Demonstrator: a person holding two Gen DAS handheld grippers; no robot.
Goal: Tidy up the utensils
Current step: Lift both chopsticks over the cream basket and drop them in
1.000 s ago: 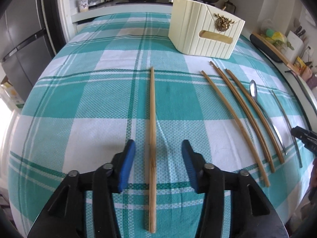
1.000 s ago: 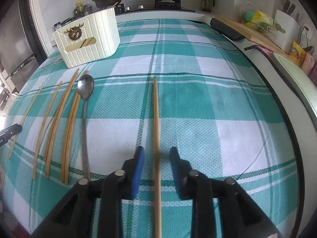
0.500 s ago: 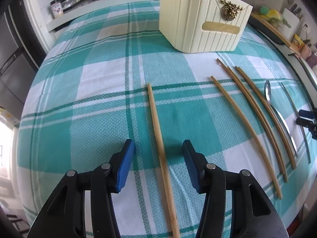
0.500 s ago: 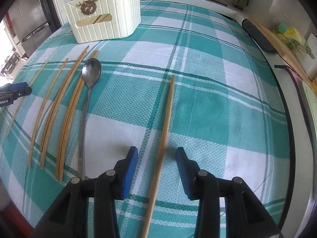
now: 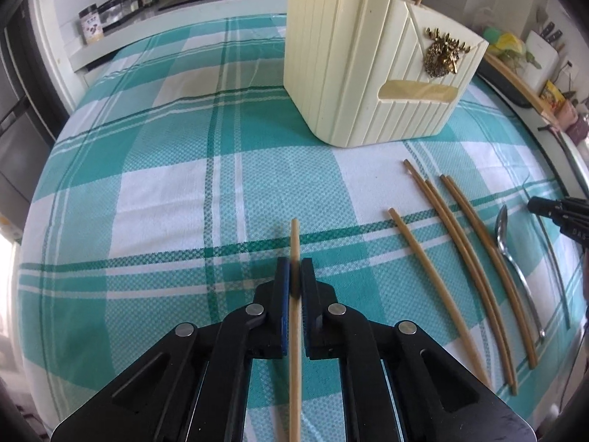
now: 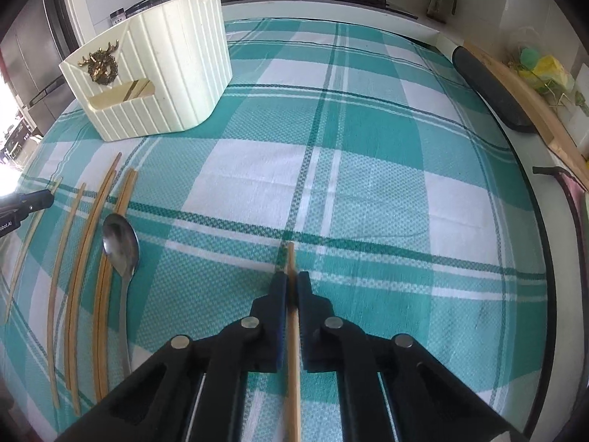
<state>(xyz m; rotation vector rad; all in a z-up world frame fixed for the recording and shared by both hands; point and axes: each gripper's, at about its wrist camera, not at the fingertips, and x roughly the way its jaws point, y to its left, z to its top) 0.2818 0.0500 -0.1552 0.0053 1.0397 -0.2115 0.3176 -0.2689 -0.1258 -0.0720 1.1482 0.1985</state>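
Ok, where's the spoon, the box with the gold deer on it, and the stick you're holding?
spoon (image 6: 120,237), right wrist view, on its bowl.
cream box (image 5: 342,84), left wrist view, on its ribbed side wall.
chopstick (image 5: 294,243), left wrist view, on the shaft just ahead of the left gripper (image 5: 294,276).

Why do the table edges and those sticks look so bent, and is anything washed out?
Left wrist view: the fisheye lens bows the tablecloth stripes and the loose chopsticks; corners go black. Right wrist view: same bowing, with blown-out daylight at the far left edge, yet the holder and spoon stay sharp.
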